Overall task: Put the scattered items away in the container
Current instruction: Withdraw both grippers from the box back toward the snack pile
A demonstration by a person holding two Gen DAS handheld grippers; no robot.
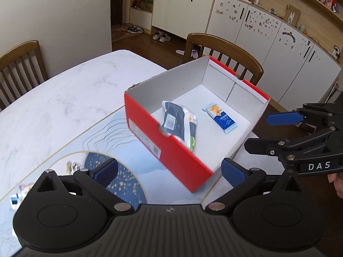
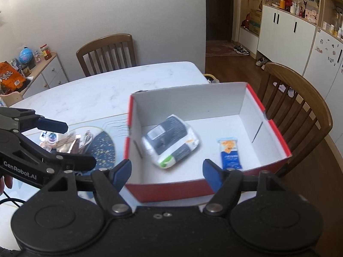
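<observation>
From your left wrist camera, your left gripper (image 1: 169,172) has its fingers spread wide with nothing between them, held over the near corner of the red box (image 1: 171,150). The box sits on the white marble surface (image 1: 53,90), its long axis running from that near corner away to the upper right. Inside, a dark-and-white packet (image 1: 179,124) lies against the near long wall, its length roughly along the box, and a blue snack bar (image 1: 220,115) lies apart from it on the box floor, pointing the same way. Silvery wrappers (image 1: 72,167) remain on the blue placemat (image 1: 128,177) at lower left. Your right gripper (image 1: 256,131) enters from the right, released and empty.

From your right wrist camera, your right gripper (image 2: 167,171) is also released, its fingers standing apart over the box's near wall (image 2: 171,188) and holding nothing. The packet (image 2: 171,141) lies tilted, long axis slanting from lower left to upper right, blurred. The snack bar (image 2: 229,153) points nearly straight away from you, beside the near wall. Foil wrappers (image 2: 68,144) lie outside the box at left, below your left gripper (image 2: 81,144).
</observation>
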